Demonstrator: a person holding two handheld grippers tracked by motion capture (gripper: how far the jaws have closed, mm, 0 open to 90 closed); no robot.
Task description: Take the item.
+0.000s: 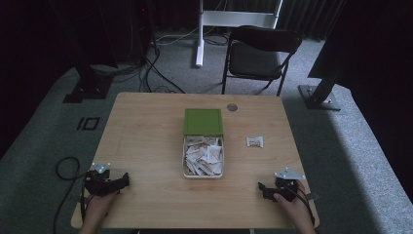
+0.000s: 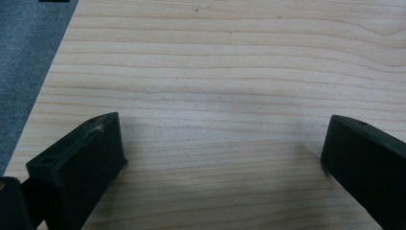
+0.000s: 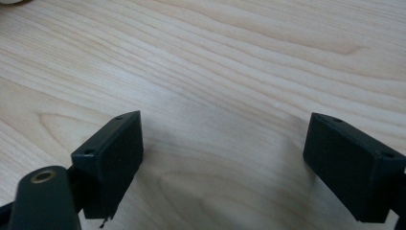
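Observation:
A white tin (image 1: pixel 184 161) full of small paper sachets stands at the middle of the wooden table (image 1: pixel 146 136), its green lid (image 1: pixel 203 121) lying just behind it. One loose sachet (image 1: pixel 254 142) lies to the right of the tin. My left gripper (image 1: pixel 124 180) rests at the front left of the table, held by a hand, its jaws spread wide over bare wood (image 2: pixel 220 139). My right gripper (image 1: pixel 263 189) rests at the front right, also open, with bare wood (image 3: pixel 225 139) between its jaws.
A round grey disc (image 1: pixel 232 107) sits near the table's far edge. A black folding chair (image 1: pixel 260 56) and a white stand (image 1: pixel 199 34) are on the carpet beyond the table. Black cables (image 1: pixel 63 168) trail on the floor at the left.

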